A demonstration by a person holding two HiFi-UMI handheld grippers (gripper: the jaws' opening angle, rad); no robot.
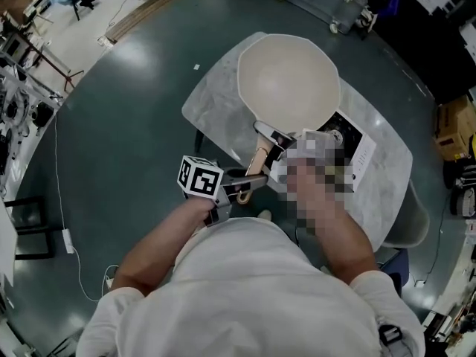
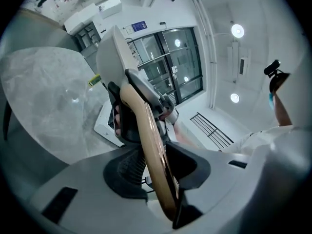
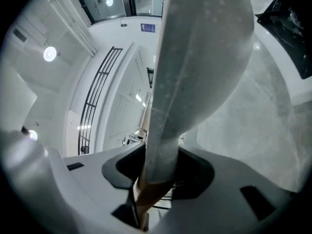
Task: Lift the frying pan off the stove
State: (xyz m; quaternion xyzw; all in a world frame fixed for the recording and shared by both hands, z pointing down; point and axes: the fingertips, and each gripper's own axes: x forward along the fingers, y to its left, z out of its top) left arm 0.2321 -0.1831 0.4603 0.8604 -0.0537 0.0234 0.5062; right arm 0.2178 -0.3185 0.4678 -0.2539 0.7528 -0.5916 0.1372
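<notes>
From the head view, the frying pan (image 1: 288, 76) is up in the air over the far half of the marble counter (image 1: 212, 106), its pale bowl facing up. It is clear of the white stove (image 1: 361, 155), which sits on the counter to the right, nearer the person. The pan's wooden handle (image 1: 256, 161) runs back toward the person, and the left gripper (image 1: 239, 192), with its marker cube on top, has hold of the near end.

In the left gripper view, both jaws are pressed on the wooden handle, which stands between them and rises to the pan seen edge-on against the windows. The stove lies below and behind it on the counter, with the pan not touching it.

In the right gripper view, the right gripper (image 3: 158, 172) is closed part-way on the grey neck where the handle meets the pan, a jaw on either side. The pan's speckled underside fills the upper middle, with the marble counter off to the right.
</notes>
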